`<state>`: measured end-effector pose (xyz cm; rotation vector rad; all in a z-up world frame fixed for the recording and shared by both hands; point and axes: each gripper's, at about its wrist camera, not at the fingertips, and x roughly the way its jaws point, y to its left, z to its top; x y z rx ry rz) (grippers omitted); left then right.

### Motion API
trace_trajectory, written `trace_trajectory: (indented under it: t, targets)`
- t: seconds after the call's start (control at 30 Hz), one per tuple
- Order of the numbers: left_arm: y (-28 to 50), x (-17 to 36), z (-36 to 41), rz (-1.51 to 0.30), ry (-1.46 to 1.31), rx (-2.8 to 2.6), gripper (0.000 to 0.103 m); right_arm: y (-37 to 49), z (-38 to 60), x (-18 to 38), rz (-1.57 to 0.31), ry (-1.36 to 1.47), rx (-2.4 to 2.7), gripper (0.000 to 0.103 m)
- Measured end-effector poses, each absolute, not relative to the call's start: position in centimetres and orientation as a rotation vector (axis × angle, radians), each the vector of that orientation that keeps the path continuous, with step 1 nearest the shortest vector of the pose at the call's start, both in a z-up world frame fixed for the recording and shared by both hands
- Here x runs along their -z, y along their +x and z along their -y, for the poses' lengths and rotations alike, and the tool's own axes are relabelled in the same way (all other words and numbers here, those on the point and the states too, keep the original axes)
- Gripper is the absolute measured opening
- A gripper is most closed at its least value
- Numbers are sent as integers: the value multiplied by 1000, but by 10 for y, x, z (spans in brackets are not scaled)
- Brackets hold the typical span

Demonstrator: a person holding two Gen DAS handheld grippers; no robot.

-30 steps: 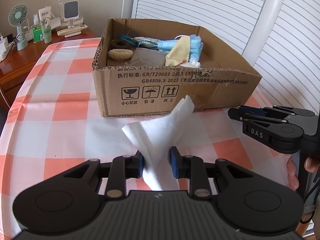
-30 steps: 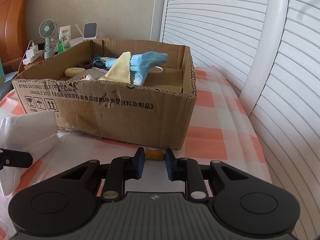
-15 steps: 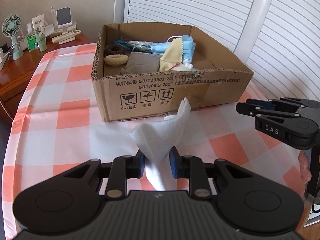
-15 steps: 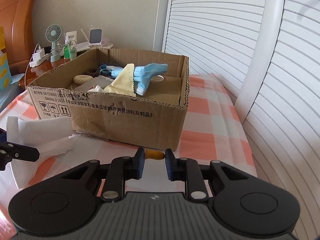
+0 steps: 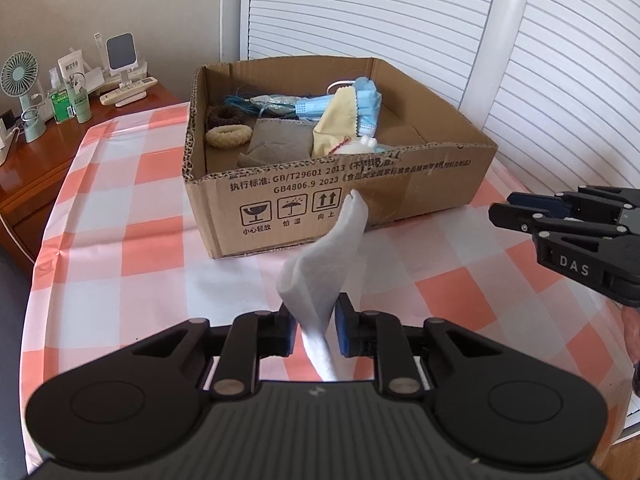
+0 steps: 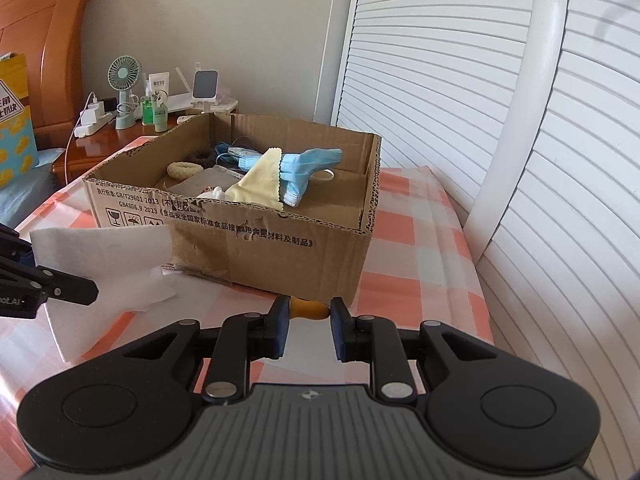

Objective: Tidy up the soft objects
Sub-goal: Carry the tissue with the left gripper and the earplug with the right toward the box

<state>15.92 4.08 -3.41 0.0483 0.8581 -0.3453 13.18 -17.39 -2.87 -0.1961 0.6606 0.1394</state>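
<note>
Background items you have in view, none belonging to the sorting job:

- Tablecloth (image 5: 120, 248), orange-and-white check, covering the round table.
- Wooden side cabinet (image 5: 36, 176), reddish brown, just beyond the cloth's far left edge.
- On that cabinet you have: a pale green desk fan (image 6: 124, 80); a green bottle (image 5: 62, 102) beside a second, paler green bottle (image 5: 82, 100); a white tube (image 6: 159, 84) standing upright; a small screen on a white stand (image 6: 205, 86); a white remote control (image 5: 128, 90) lying flat; a white power strip (image 6: 94, 124) with a charger plugged in.
- Wooden headboard (image 6: 44, 40), far left.
- Yellow bag (image 6: 14, 120) with duck prints, below the headboard.
- White louvred doors (image 6: 440, 80) along your right side.
</note>
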Motion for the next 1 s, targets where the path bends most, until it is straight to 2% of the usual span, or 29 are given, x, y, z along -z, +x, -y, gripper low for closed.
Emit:
trace_trajectory:
  t: [0.1,0.23,0.4,0.6,1.0]
  targets:
    - [166,41,-39,-867,43,342,24,130,173,28,-660,-199,-144,26]
    - [177,53,-40,-877,13,310,23,129,172,27,-660,-205,-147,26]
    - [178,51,-43,-861,-19,318,13,128,171,26,-654,-205,-154,26]
    - [173,39,-48,-831,2,337,7,125,166,22,-642,-214,-168,26]
    - [159,8,-56,-798,52,359,7,122,162,2,-602,-246,-205,26]
